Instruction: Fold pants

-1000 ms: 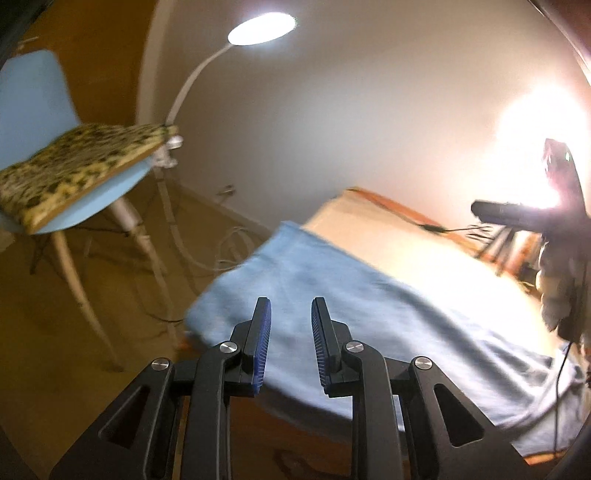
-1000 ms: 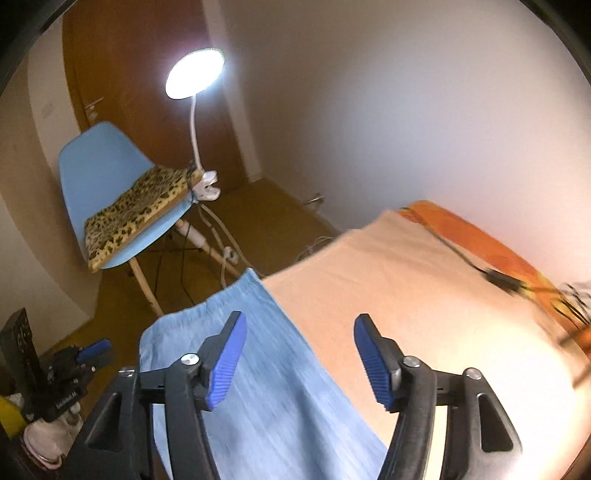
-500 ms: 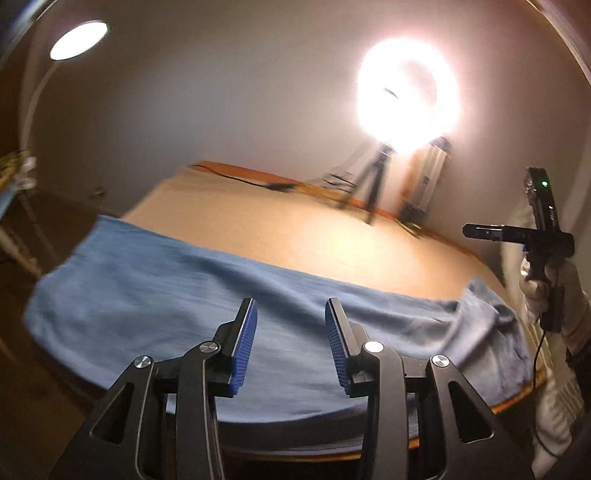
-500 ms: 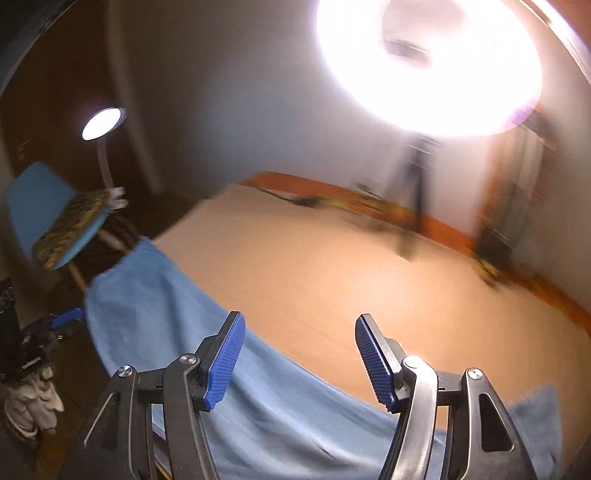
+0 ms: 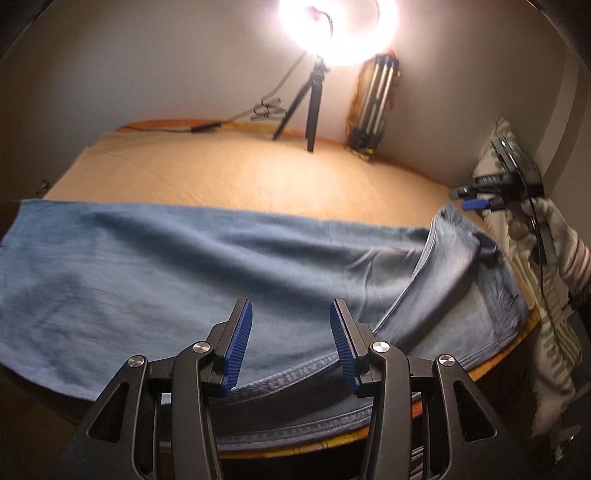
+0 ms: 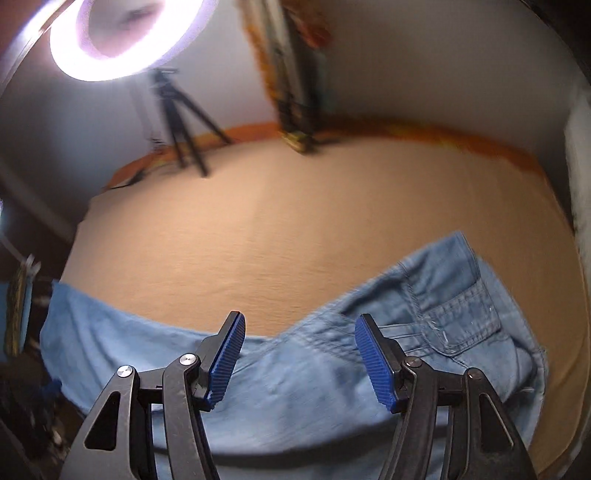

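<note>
The pants, light blue denim, lie spread lengthwise along the near edge of a table covered in a tan cloth. In the left wrist view the leg end reaches the table's left edge, and the waist end, with its thick seams, lies to the right by the near right corner. The left gripper hangs above the near hem of the pants, about midway along them; its jaws have just been opening, they stand apart, and nothing is between the blue pads. To the far right of that view the right gripper shows in a gloved hand over the waist end. In the right wrist view the right gripper hovers above the pants near the back pocket, its jaws wide apart and empty. A ring light on a tripod stands at the far side of the table.
</note>
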A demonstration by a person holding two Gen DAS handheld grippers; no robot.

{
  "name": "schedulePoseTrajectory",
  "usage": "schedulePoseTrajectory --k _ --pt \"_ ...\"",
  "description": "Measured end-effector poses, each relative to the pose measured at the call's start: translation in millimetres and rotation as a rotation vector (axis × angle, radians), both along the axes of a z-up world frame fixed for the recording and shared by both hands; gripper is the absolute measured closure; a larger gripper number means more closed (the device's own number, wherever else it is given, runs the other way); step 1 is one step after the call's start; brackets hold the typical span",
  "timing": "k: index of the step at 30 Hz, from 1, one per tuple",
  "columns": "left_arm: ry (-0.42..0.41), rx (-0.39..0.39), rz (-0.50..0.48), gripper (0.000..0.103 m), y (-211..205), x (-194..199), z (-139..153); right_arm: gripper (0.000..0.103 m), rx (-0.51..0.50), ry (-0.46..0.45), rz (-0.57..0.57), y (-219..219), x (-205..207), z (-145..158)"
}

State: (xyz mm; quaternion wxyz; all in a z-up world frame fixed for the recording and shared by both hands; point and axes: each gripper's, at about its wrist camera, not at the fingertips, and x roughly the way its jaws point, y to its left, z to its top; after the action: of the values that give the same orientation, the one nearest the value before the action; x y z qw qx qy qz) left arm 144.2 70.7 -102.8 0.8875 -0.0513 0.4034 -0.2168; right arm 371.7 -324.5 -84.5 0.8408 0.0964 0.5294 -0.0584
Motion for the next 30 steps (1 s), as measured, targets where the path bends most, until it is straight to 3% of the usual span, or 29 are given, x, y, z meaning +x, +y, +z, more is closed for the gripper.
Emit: schedulePoseTrajectory --k 5,14,17,20,22,25,30 --pt "0.03 0.045 -0.035 0.061 -7 4 -16 0.038 0.013 0.056 -0.09 -18 28 -26" --pt "0.059 0.049 -0.061 0.061 -5 9 -32 0.039 -0.145 0.159 -0.207 -23 58 -64" --pt "0.066 0.041 -0.068 0.061 -5 9 -36 0.044 -0.17 0.17 -0.207 -23 58 -69" --pt "0.066 0.031 -0.068 0.061 -5 11 -37 0.058 -0.201 0.159 -0.21 -22 53 -67" --pt "0.065 0.029 -0.069 0.061 -6 11 -36 0.078 -0.207 0.151 -0.211 -22 49 -65" --pt "0.066 0.03 -0.078 0.061 -7 12 -36 0.097 -0.175 0.124 -0.216 -24 38 -60" --pt "0.068 0.022 -0.095 0.061 -5 12 -37 0.103 -0.104 0.032 -0.226 -31 7 -38"
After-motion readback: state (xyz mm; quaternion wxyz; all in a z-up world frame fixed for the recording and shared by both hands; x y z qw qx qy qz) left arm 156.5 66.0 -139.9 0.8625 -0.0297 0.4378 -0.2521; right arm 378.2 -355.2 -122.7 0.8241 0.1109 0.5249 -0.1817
